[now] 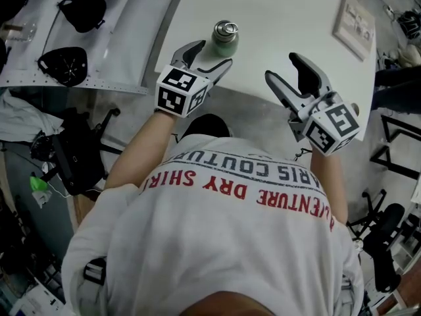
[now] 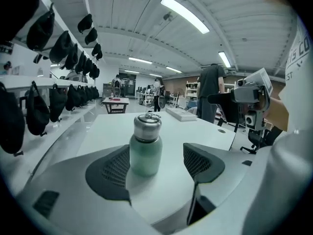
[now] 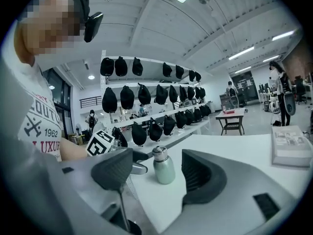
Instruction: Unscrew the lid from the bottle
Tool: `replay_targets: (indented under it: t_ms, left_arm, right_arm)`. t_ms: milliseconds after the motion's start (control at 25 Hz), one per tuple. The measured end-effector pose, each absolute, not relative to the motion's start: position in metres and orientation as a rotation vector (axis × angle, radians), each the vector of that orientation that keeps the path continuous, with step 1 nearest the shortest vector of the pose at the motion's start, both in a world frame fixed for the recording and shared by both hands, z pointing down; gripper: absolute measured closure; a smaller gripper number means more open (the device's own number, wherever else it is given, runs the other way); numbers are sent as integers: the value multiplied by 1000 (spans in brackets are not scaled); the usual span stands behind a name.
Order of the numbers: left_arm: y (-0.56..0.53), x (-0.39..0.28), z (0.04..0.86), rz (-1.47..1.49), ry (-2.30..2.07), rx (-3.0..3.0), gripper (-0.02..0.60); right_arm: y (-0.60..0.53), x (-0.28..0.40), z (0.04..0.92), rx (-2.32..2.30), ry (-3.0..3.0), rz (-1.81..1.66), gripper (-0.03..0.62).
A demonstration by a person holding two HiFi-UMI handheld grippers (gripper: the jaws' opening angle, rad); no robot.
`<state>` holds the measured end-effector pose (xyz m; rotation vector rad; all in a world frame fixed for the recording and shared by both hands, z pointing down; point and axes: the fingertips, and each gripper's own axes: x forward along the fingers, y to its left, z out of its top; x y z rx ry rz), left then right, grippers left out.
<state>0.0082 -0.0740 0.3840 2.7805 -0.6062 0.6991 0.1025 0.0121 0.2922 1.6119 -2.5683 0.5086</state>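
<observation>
Grey plastic jaws of the left gripper [image 1: 209,55] stand wide apart at the desk's [image 1: 276,5] near left corner. The bottle [image 2: 145,153] is upright between their tips and not yet pinched; whether the left pad grazes it I cannot tell. The right gripper [image 1: 284,69], also spread wide and empty, hovers at the near edge, well apart from the bottle. The mint-green body looks like coated metal: stiff, smooth and probably slippery. It also looks small enough to be light, so it may tip or spin if only the top is turned. I would clamp the left gripper's ribbed pads on the mid body and set the right on the steel lid [image 2: 147,127], below its small loop. Farther off, near the far right corner, lies a flat box [image 1: 355,17].
</observation>
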Motion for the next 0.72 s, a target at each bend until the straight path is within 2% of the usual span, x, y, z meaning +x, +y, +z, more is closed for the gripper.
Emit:
replay_targets:
  t_ms: [720]
  left_arm:
    - [-107,35,428,697,-510,2817,229]
  right_arm:
    - [-34,83,326,1466,-2594,591,296]
